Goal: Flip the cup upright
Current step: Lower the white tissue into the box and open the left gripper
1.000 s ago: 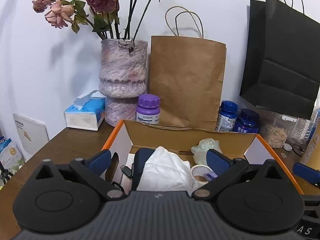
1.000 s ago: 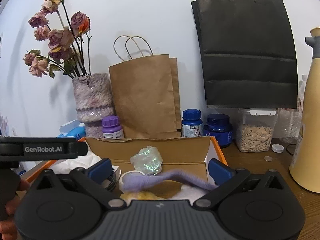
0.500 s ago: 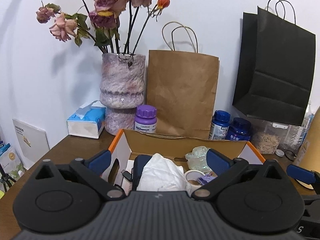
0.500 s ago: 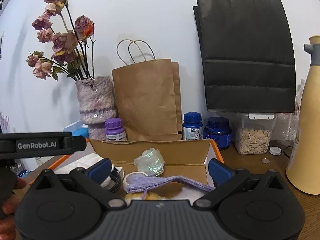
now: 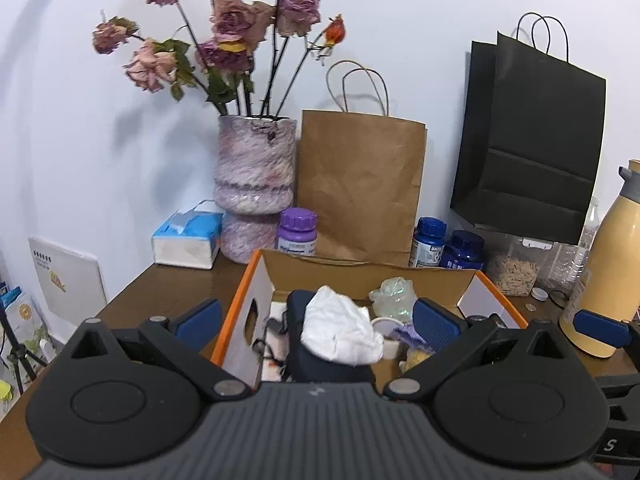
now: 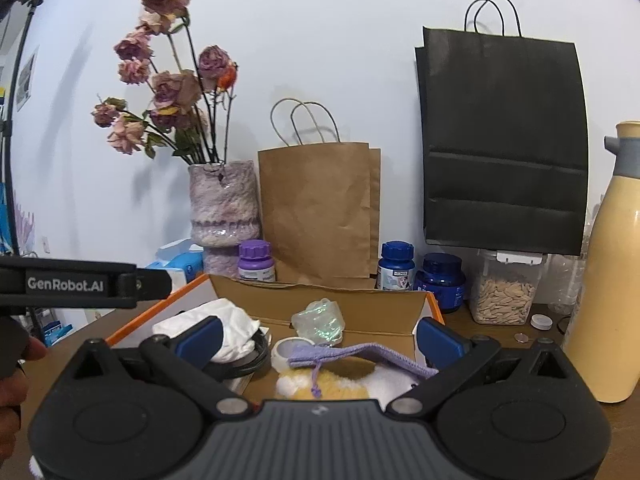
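Observation:
I cannot make out a cup in either view. My left gripper (image 5: 318, 320) is open over the orange-edged cardboard box (image 5: 256, 276), with nothing between its fingers. A crumpled white cloth (image 5: 336, 328) lies in the box just ahead of it. My right gripper (image 6: 320, 338) is also open and holds nothing, above a purple drawstring pouch (image 6: 360, 356) and a white tape roll (image 6: 286, 350) in the same box (image 6: 360, 304). The left gripper's black body (image 6: 68, 284) shows at the left of the right wrist view, with a hand (image 6: 16, 380) below it.
A vase of dried roses (image 5: 254, 184), a brown paper bag (image 5: 360, 188), a black bag (image 5: 528, 140), pill bottles (image 6: 396, 266) and a seed jar (image 6: 504, 296) line the wall. A cream flask (image 6: 612, 280) stands at the right. A tissue box (image 5: 186, 240) sits at the back left.
Both grippers have drawn back and risen a little, so the box looks smaller and lower and more of the wall and the cream flask shows. Both stayed open.

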{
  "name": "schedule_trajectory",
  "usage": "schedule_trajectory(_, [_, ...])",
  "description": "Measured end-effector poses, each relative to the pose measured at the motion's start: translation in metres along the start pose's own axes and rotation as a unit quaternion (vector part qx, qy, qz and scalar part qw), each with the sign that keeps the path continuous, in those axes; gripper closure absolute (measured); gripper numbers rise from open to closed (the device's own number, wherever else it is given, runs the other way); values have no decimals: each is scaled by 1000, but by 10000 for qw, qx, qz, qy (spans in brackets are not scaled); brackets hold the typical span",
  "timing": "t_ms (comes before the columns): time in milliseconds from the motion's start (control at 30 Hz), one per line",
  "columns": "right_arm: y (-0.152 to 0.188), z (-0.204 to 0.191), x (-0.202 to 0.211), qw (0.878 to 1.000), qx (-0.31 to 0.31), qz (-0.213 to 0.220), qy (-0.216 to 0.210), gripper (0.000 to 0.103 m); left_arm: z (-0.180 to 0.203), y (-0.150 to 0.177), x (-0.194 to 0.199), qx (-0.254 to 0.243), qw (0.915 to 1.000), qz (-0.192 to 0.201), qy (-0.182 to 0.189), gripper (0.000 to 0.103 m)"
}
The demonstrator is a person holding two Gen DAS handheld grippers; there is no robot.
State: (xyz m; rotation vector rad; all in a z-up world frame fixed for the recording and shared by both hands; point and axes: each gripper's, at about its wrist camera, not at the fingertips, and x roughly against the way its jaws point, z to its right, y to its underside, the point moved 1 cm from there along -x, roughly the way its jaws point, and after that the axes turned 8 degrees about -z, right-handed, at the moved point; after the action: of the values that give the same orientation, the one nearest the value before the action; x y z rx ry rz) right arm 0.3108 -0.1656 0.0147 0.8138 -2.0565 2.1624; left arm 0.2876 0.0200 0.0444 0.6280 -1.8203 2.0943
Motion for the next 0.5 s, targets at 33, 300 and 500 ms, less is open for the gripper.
schedule_trajectory(33, [1,-1,3,10000,20,5,-6,0,-2,2,4,-7,10000,1,-5,0])
schedule_trajectory(300, [13,-16,32,9998,160,17,-98,0,-16,14,32,-87,9999,64,-23,0])
schedule_trajectory(500, [26,-28,51,9996,203,-126,-140,0,-32,29,50,-143,9999,-57,-74,0])
